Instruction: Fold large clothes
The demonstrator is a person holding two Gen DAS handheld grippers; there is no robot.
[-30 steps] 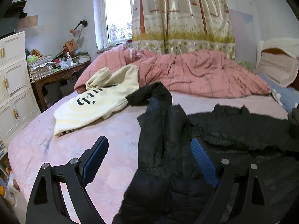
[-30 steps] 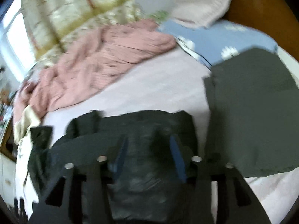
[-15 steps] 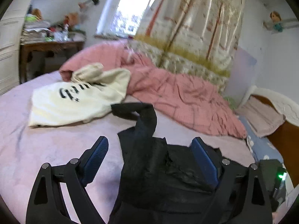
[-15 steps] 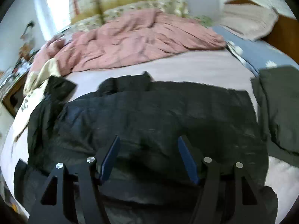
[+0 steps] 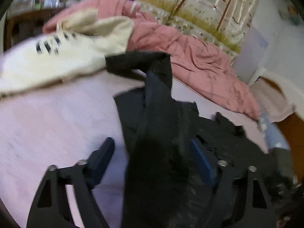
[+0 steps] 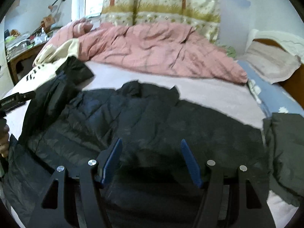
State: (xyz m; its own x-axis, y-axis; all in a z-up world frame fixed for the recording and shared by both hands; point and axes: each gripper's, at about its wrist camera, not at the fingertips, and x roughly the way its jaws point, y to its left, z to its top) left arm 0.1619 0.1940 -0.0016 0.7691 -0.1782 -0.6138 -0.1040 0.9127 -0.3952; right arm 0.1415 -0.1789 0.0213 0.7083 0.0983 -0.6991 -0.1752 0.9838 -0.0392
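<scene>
Your left gripper [image 5: 152, 152] has just been closing its jaws, a raised sleeve of the black puffer jacket [image 6: 144, 121] between them, ungripped. Your right gripper [image 6: 150, 157] hangs released above the jacket's body on the bed [image 6: 209, 93].

On the left gripper [image 6: 13, 99], at the right wrist view's left edge, you can read "GenRobot.AI". Black lettering on your cream sweatshirt [image 6: 38, 70] is too blurred to read.

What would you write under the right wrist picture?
Open right gripper poised over a black puffer jacket spread on the bed.
</scene>
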